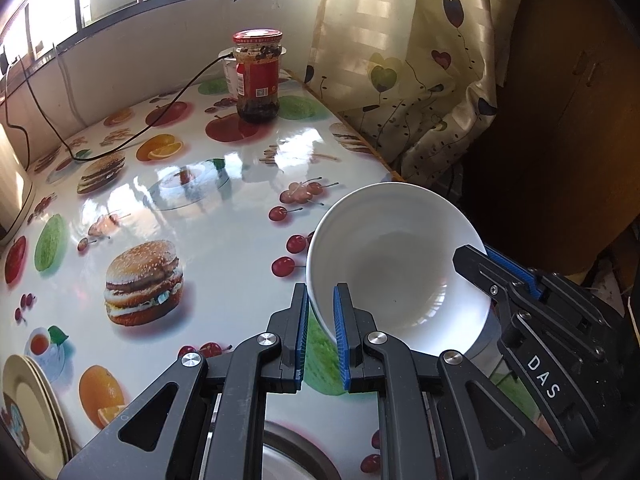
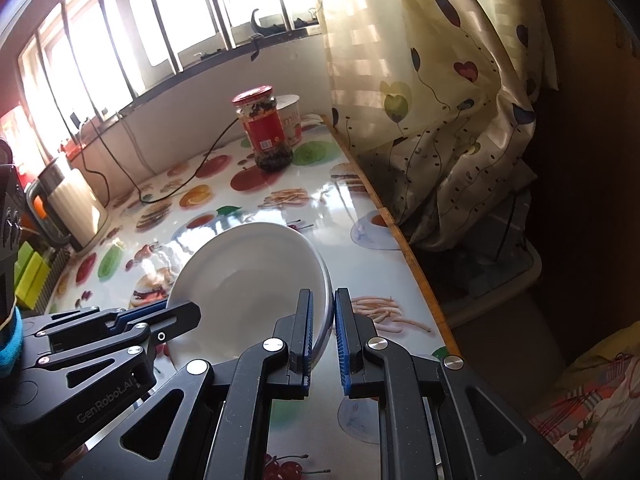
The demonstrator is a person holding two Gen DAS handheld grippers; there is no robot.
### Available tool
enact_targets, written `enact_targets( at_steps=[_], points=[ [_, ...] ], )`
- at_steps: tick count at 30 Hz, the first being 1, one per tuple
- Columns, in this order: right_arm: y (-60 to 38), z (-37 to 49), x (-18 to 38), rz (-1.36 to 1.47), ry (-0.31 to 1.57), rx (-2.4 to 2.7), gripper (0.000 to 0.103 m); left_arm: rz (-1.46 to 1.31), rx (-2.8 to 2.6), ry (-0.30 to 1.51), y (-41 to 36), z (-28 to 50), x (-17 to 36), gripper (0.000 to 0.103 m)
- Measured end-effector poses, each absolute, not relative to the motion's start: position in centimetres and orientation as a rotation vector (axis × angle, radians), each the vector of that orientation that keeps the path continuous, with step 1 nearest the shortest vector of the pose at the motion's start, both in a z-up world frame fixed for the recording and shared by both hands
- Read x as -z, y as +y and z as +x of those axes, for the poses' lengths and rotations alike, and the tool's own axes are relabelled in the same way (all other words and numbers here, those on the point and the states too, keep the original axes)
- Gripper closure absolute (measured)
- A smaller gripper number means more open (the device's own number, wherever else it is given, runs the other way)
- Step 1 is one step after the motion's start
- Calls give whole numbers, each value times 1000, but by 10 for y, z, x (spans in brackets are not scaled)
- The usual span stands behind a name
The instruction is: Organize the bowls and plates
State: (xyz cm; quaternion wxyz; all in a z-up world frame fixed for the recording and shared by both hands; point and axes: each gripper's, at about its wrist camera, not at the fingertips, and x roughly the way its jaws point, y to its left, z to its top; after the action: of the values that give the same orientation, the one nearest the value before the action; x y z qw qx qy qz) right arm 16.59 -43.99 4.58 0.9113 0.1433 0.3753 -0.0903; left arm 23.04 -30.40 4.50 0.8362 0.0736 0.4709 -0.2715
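White bowl [image 1: 396, 264]: you hold it tilted above the table [image 1: 224, 200] near its right edge. Left gripper [image 1: 322, 316] pinches its near-left rim; right gripper [image 2: 322, 320] pinches the opposite rim. Plates [image 1: 28, 408]: stacked at table's left. Jar [image 1: 258, 76]: far side, upright.

One white bowl [image 1: 394, 264], one jar [image 1: 257, 76], one cup [image 2: 291, 120], two grippers.

Left gripper [image 1: 321, 312], lower centre of frame, pitched downward, jaws clamped on white bowl [image 1: 394, 248] rim. Right gripper [image 2: 322, 318], lower centre, pitched down, clamped on opposite rim.
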Motion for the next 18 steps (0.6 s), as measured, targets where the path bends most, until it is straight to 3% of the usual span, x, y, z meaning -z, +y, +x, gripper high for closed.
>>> enact_targets(
  at_steps=[18],
  points=[
    [-417,130,-71,292,716,190,91,112,592,970,-280,203,-64,90]
  ],
)
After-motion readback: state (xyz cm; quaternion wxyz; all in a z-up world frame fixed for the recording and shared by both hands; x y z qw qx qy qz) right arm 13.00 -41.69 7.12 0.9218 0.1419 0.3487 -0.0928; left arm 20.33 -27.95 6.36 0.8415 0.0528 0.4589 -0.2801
